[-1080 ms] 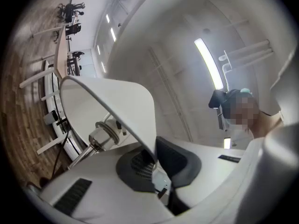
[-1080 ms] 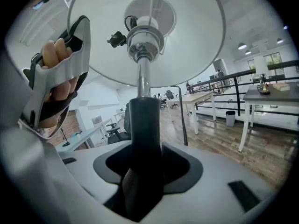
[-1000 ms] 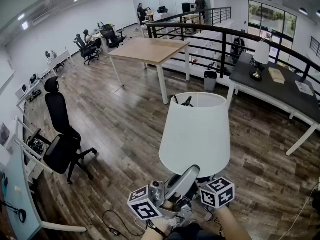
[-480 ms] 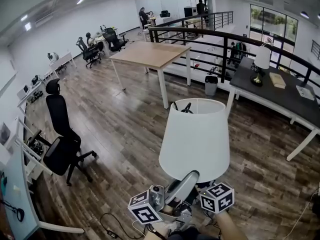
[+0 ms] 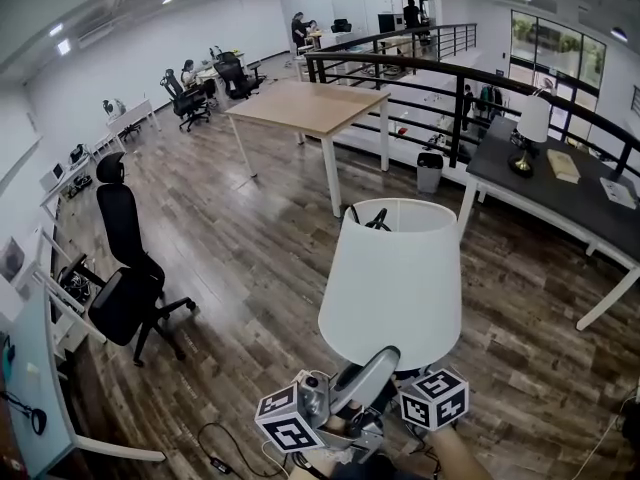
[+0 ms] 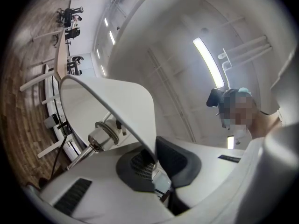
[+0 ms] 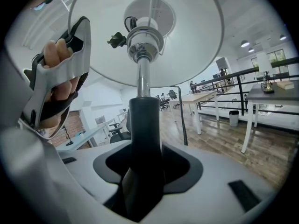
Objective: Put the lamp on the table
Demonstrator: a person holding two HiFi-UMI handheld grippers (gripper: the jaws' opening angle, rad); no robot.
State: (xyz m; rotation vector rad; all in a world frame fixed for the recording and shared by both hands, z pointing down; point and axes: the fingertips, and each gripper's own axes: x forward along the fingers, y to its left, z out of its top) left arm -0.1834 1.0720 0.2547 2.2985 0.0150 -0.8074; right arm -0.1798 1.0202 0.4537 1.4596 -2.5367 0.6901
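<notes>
Roughly upright, lamp (image 5: pixel 390 278) has right gripper (image 7: pixel 142 181) clamping stem (image 7: pixel 141 83), left gripper (image 6: pixel 156 164) pinching topmost shade (image 6: pixel 131 106).

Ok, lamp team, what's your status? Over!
Left tool shut on shade rim, right tool shut on stem. Lamp held up, not on a table yet. Only floor before the wooden table.

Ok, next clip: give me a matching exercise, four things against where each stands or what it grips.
Things:
1. left gripper
2. right gripper
3. black office chair
4. dark table

States:
A. stands beside the railing, with a small lamp on it
B. shut on the lamp stem
C. shut on the lower edge of the lamp shade
D. stands on the wood floor at the head view's left

Pairs: 1-C, 2-B, 3-D, 4-A
</notes>
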